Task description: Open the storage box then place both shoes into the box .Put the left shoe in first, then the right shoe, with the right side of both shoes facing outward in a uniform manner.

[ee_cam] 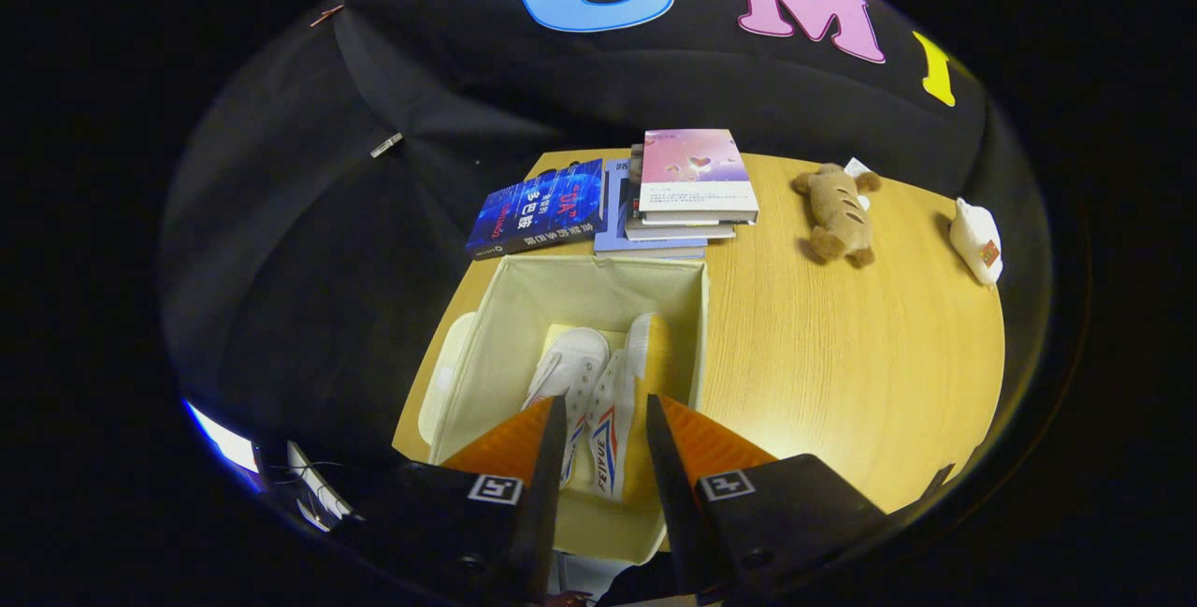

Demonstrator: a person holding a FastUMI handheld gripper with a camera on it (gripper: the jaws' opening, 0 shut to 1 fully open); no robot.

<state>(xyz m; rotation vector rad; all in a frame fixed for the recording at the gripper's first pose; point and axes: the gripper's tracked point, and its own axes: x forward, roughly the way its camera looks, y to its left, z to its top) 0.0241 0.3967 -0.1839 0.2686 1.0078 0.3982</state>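
Note:
The cream fabric storage box (699,336) stands open on the wooden table, its lid (443,373) hanging down its left side. A white left shoe (572,366) lies inside, toe pointing away from me. Beside it the right shoe (610,434) rests on its side, its red and blue striped side up and its yellow sole (651,359) towards the box's right wall. My gripper (606,412) is over the near end of the box. Its orange fingers (510,443) stand narrowly apart, closed on the heel part of the right shoe.
Beyond the box lie a dark blue book (540,207) and a stack of books (690,184). A brown plush toy (837,211) and a white object (975,239) sit at the far right of the table (842,354).

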